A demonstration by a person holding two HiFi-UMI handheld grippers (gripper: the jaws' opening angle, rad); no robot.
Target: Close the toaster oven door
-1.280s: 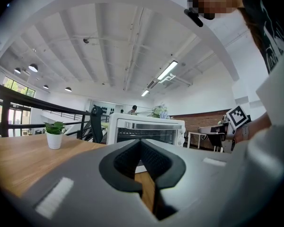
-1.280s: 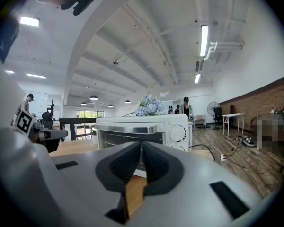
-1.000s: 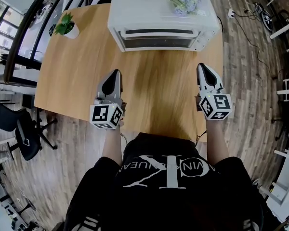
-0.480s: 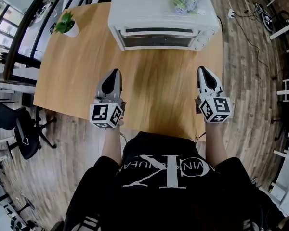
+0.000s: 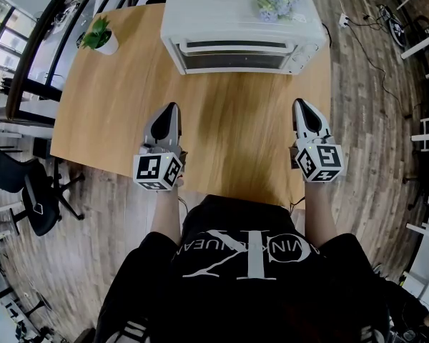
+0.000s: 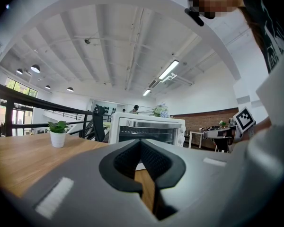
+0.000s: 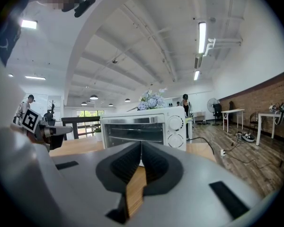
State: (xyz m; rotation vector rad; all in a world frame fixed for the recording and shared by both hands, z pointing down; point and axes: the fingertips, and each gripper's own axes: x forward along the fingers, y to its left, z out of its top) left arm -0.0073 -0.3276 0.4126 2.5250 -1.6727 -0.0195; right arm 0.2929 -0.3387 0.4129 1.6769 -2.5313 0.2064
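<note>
Tools, head view: left tool [image 5: 170, 109] and right tool [image 5: 303, 104] sit low over the near edge of the surface [image 5: 229, 127], well apart from the toaster oven [image 5: 236, 20]. Neither has moved in the last second.
Door, head view: the door [image 5: 232, 59] lies flush now. A second ago it looked slightly ajar, so the closing seems done.
Left gripper view: left tool [image 6: 140, 144] pressed together, nothing between; toaster oven [image 6: 146, 129] ahead, shut.
Right gripper view: right tool [image 7: 141, 148] pressed together, nothing between; toaster oven [image 7: 142, 126] ahead, front closed.
</note>
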